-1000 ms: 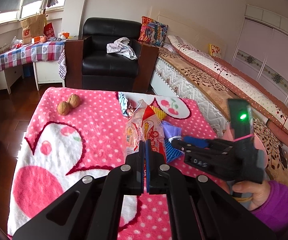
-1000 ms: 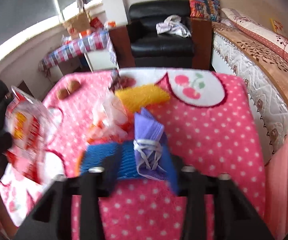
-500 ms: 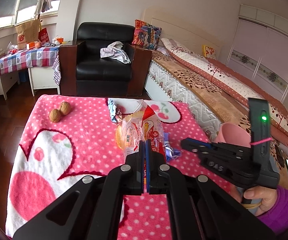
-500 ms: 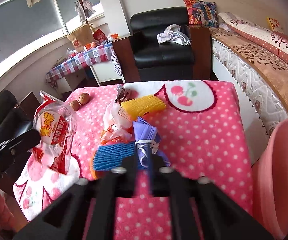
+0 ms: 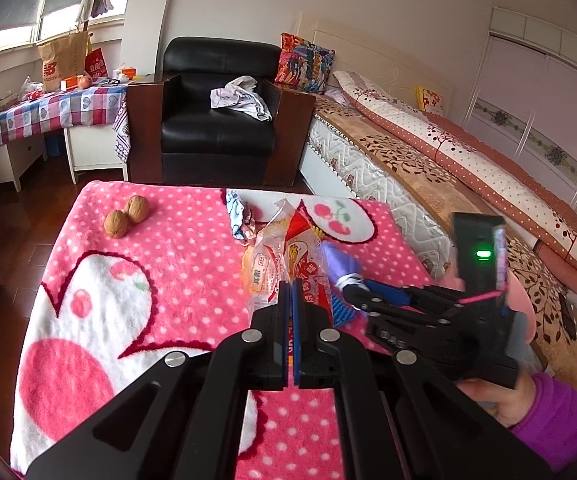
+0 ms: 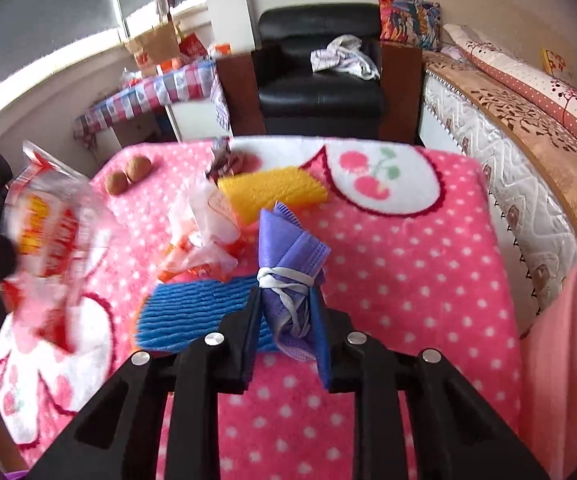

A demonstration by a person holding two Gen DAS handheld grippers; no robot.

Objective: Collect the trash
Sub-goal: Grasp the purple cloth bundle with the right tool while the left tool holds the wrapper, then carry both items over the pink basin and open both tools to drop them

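My left gripper [image 5: 291, 294] is shut on a red and clear snack wrapper [image 5: 302, 256] and holds it above the pink table; the wrapper also shows blurred at the left of the right wrist view [image 6: 54, 216]. My right gripper [image 6: 286, 304] has its jaws partly apart around a folded purple face mask [image 6: 288, 256] tied with its white straps; it shows in the left wrist view [image 5: 358, 296] at the mask [image 5: 340, 266]. A crumpled orange and clear wrapper [image 6: 200, 240] and a small candy wrapper [image 6: 224, 160] lie on the table.
A blue sponge [image 6: 196, 312] and a yellow sponge [image 6: 272, 190] lie by the mask. Two walnuts [image 5: 126, 216] sit at the far left of the pink polka-dot cloth [image 5: 176, 248]. A pink bin [image 6: 564, 344] stands right of the table, a bed [image 5: 428, 160] beyond it.
My right gripper dropped back down and its jaws opened from shut to a wide gap around the mask. My left gripper stayed shut on the snack wrapper, shifting a little.
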